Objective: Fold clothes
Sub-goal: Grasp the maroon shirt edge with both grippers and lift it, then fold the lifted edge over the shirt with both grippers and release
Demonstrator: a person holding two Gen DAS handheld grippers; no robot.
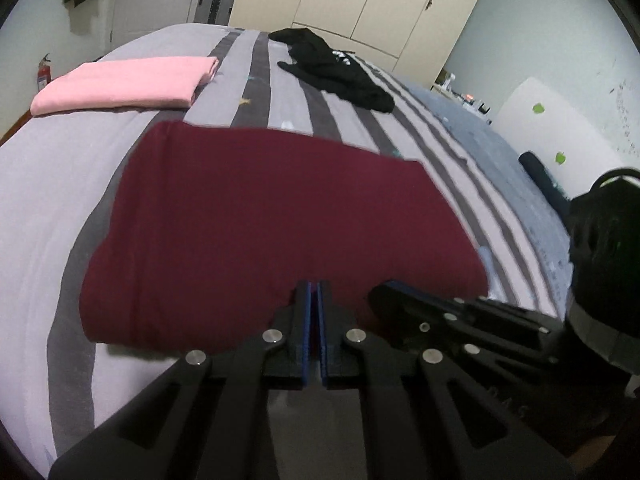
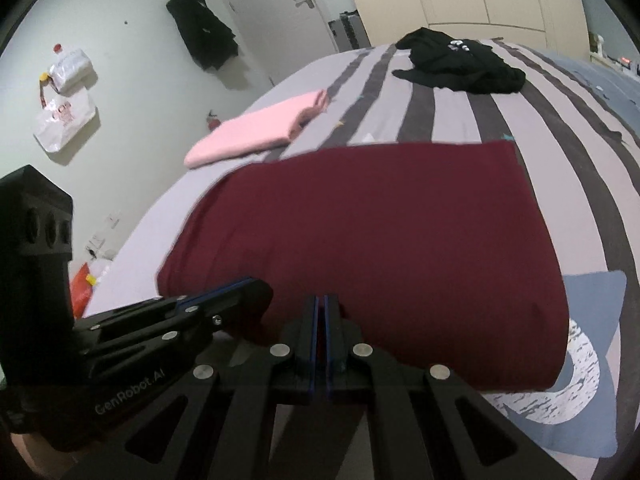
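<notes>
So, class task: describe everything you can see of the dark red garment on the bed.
The dark red garment is plain, soft knit-looking cloth, folded into a broad flat rectangle with rounded folded edges. It lies on the striped bedspread, nearer than the pink garment. Both claws, left and right, are shut on its near edge.

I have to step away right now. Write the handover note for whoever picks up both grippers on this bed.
Left gripper: jaws shut on the near edge of the maroon garment.
Right gripper: jaws shut on the same edge, close beside the left.
Done: pink garment lies folded at the far left of the striped bed; maroon one looks partly folded into a rectangle.
Left: finish the maroon one, then the crumpled black garment at the far end.
</notes>
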